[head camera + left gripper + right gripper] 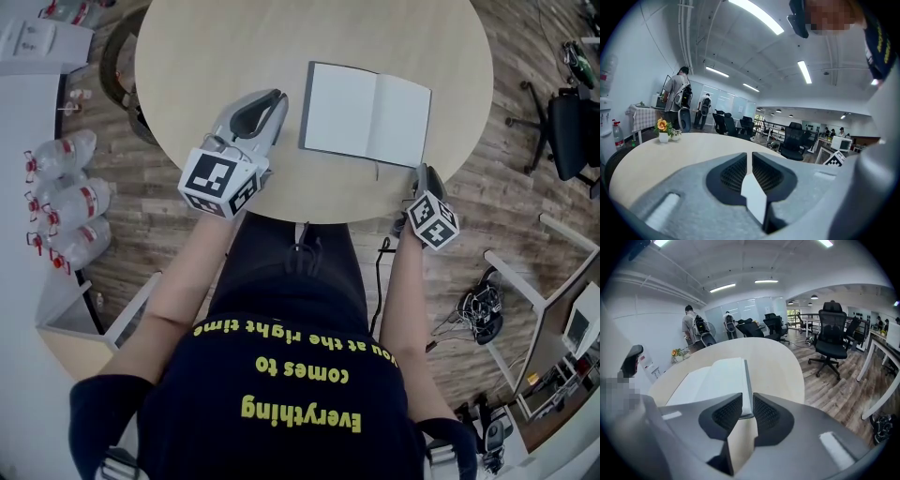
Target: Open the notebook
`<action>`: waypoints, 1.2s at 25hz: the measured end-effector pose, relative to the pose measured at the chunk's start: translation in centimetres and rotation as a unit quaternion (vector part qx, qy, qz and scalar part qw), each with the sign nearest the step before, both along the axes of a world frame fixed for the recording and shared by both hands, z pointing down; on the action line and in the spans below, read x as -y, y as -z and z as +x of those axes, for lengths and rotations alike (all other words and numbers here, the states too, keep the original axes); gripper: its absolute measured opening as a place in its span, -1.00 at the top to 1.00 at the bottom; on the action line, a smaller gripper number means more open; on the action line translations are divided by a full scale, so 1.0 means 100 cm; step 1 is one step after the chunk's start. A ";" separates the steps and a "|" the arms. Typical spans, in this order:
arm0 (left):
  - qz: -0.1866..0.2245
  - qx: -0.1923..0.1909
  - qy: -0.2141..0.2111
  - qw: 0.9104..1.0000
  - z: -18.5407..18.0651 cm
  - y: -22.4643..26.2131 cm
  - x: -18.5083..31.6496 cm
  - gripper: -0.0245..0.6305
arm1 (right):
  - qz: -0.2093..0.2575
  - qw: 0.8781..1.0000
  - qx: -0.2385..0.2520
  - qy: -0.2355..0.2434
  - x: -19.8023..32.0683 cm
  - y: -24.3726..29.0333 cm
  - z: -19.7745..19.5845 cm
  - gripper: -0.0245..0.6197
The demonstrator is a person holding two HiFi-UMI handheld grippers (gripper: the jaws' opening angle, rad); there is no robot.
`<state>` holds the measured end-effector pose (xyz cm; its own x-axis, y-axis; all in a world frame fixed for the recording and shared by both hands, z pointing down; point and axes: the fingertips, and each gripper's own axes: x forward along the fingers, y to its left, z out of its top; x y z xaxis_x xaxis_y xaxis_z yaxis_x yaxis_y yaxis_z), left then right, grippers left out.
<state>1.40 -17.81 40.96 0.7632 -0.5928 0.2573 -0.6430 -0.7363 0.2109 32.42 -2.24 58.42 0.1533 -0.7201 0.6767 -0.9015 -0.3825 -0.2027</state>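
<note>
Two forearms reach out from under us in the head view, and our own torso covers the near rim of the round pale wooden table (pixel 234 37). The grey plastic left gripper (pixel 278 101) is held over the table, near level and pointing away from us, its marker cube nearest to us; its jaw gap cannot be read from here. The grey right gripper (pixel 424 172) tilts steeply down at the table's edge, mostly hidden behind its own cube. The white-paged notebook with a dark cover (pixel 366 112) lies open and flat, just right of the left gripper's tips and just ahead of the right gripper's tips. Yellow print on our black shirt, upside down and creased, reads "Everything comes to you at the right time". Labels on the clear plastic water bottles (pixel 66 202), on the floor left of the left gripper, are too small to read.

In the left gripper view, the black ribbed pads of the left gripper (pixel 750 161) stand together, leaving a thin slit with nothing in it. Its grey body blocks the near table; beyond the tips, to the left, stands a small white pot with an orange flower (pixel 663 132).

In the right gripper view, the right gripper (pixel 747 401) has its pads a little apart, pressing on nothing. The near edge of the notebook (pixel 717 378) sits right at the tips; whether it touches them we cannot tell. A black mesh office chair (pixel 833 329) stands well off to the right of the tips.
</note>
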 end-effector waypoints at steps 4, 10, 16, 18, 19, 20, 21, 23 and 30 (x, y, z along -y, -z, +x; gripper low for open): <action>0.002 -0.002 0.000 1.000 0.001 0.002 0.001 0.82 | 0.009 0.999 -0.032 0.024 0.009 0.020 -0.003 0.66; 0.008 -0.005 0.001 1.000 0.003 0.008 0.005 0.83 | 0.056 0.996 -0.050 0.049 0.034 0.061 -0.009 0.68; 0.019 -0.011 0.003 1.000 0.003 0.019 0.009 0.90 | 0.114 0.988 -0.068 0.076 0.058 0.114 -0.018 0.74; 0.025 -0.013 0.005 1.000 0.003 0.024 0.012 0.90 | 0.131 0.984 -0.081 0.088 0.065 0.132 -0.021 0.75; 0.027 -0.014 0.005 1.000 0.003 0.027 0.013 0.91 | 0.139 0.982 -0.087 0.094 0.068 0.140 -0.022 0.76; 0.029 -0.016 0.006 0.999 0.003 0.030 0.014 0.91 | 0.148 0.980 -0.093 0.099 0.070 0.149 -0.024 0.78; 0.031 -0.017 0.006 0.999 0.002 0.032 0.014 0.92 | 0.156 0.977 -0.098 0.104 0.073 0.158 -0.026 0.79; 0.032 -0.019 0.005 0.999 0.003 0.037 0.016 0.92 | 0.173 0.973 -0.103 0.113 0.077 0.174 -0.030 0.82; 0.056 -0.016 0.004 0.998 0.003 0.059 0.020 0.92 | 0.248 0.954 -0.109 0.127 0.090 0.244 -0.039 0.89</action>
